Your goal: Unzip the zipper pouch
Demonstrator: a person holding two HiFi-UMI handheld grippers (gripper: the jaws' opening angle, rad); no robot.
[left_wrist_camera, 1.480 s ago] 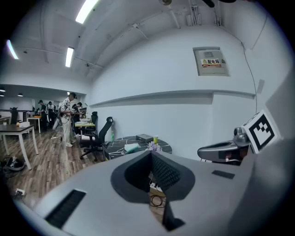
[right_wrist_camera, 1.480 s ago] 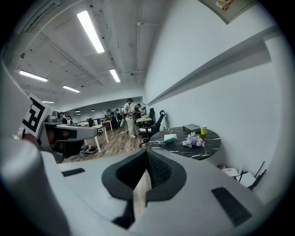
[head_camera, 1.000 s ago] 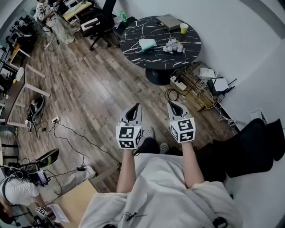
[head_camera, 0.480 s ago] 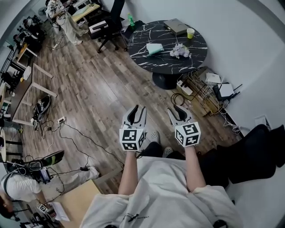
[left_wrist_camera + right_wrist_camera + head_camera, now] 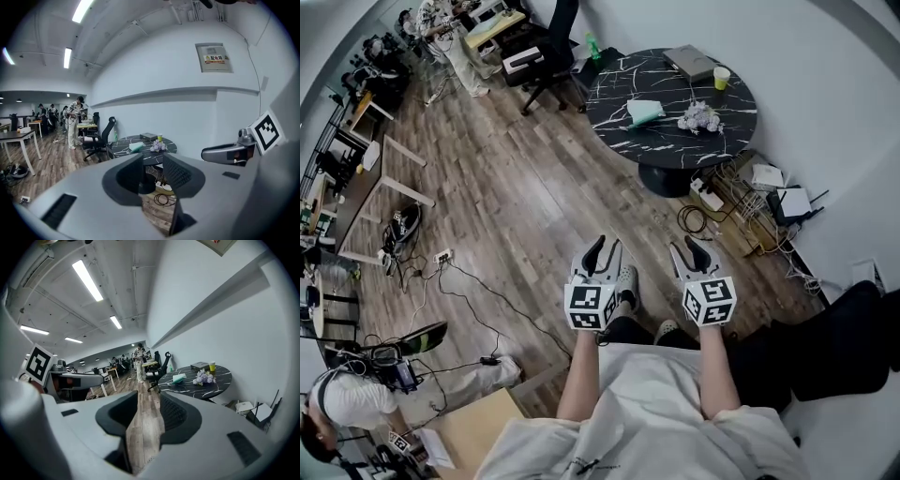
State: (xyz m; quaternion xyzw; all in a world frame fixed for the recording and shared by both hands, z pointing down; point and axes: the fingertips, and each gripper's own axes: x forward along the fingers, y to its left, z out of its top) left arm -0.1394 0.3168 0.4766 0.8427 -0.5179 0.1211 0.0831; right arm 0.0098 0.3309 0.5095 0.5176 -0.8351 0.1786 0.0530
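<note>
The person stands on a wooden floor (image 5: 516, 206) and holds both grippers out in front of the body, side by side and apart from each other, each pointing slightly downward toward the far side of the room. The left gripper (image 5: 604, 246) has just been opening and its jaws now stand wide, with nothing between them but the room beyond. The right gripper (image 5: 689, 247) has just been opening too; its jaws are parted, a little less wide, and only floor shows in the gap. The pouch (image 5: 644, 112), pale green, lies flat on a round black bench (image 5: 675, 145) with white veining, well ahead of both grippers and touched by neither. It sits on the left half of the bench top. To its right is a bunch of pale purple flowers (image 5: 700, 117), and farther back stand a yellow-green cup (image 5: 722, 78) and a flat grey box (image 5: 691, 62). A black office chair (image 5: 551, 56) stands beyond the bench on the left, and a tangle of cables (image 5: 722, 202) lies on the floor by the wall at its right.
</note>
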